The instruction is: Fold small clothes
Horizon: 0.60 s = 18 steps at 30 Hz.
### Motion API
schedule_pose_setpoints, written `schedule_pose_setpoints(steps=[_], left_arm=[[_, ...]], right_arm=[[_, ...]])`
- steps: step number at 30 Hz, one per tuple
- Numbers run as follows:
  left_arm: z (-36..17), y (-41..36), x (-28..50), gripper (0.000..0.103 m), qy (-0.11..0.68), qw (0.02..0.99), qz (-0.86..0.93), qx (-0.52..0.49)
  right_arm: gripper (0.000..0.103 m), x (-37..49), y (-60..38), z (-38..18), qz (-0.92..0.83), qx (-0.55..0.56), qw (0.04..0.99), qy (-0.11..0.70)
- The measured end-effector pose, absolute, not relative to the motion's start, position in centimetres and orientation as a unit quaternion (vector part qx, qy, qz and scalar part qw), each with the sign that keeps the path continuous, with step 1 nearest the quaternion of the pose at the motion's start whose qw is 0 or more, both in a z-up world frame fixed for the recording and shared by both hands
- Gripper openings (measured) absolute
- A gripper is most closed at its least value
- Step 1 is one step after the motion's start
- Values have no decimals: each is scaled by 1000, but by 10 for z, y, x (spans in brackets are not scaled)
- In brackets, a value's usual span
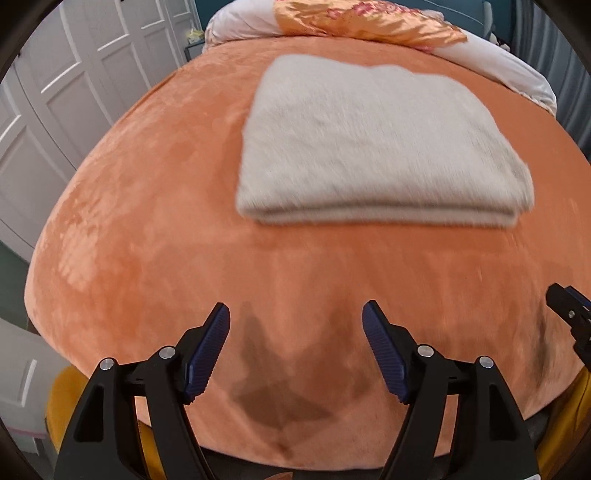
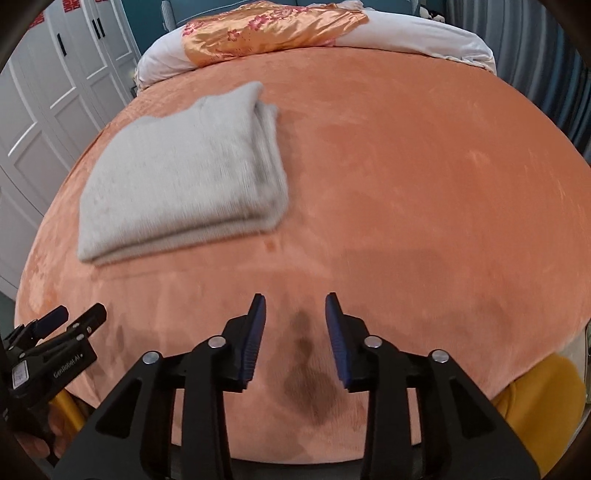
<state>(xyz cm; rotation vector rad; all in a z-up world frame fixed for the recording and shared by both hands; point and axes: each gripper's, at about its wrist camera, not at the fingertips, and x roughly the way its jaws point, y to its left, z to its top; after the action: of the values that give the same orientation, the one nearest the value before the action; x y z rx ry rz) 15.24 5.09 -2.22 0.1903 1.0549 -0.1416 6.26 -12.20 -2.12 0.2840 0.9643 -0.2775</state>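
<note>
Left wrist view: my left gripper (image 1: 295, 317) is hanging empty, jaws apart, over the bed's (image 1: 147, 221) near edge. My right gripper (image 2: 295, 310) is gaping narrower, gripping nothing, with the folded grey garment (image 2: 184, 184) lying toward the far-left corner.

- Both views are evenly and fairly brightly lit by soft indoor light; nothing is blown out.
- Dark, soft-edged shadows fall on the orange bed cover (image 1: 155, 229) just beneath each claw, at lower centre of both frames.
- The folded grey garment (image 1: 376, 147) is smeared by motion blur, its knit texture and edges streaked in both views.
- The left claw (image 1: 295, 314) and the right claw (image 2: 294, 306) look sharper than the bedding behind them.
- Heavy fisheye distortion bulges the bed into a dome and bends the white wardrobe doors (image 1: 55, 110) at the left edge.
- Black vignette fills the frame corners.
- A faint sheen shows on the satin floral cloth (image 2: 266, 29) at the top.
</note>
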Motion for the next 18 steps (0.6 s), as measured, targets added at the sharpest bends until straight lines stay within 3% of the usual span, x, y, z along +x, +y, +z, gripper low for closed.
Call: schedule_pose_setpoints(steps=[6, 11, 18], left_arm=[[-39, 56, 141, 76, 492, 865, -66, 77], [-45, 59, 133, 86, 471, 877, -56, 79], [-51, 60, 123, 88, 434, 896, -52, 76]], right_arm=[[44, 51, -110, -46, -129, 123, 866, 467], [67, 46, -90, -54, -128, 84, 880, 449], [82, 45, -83, -60, -142, 67, 890, 427]])
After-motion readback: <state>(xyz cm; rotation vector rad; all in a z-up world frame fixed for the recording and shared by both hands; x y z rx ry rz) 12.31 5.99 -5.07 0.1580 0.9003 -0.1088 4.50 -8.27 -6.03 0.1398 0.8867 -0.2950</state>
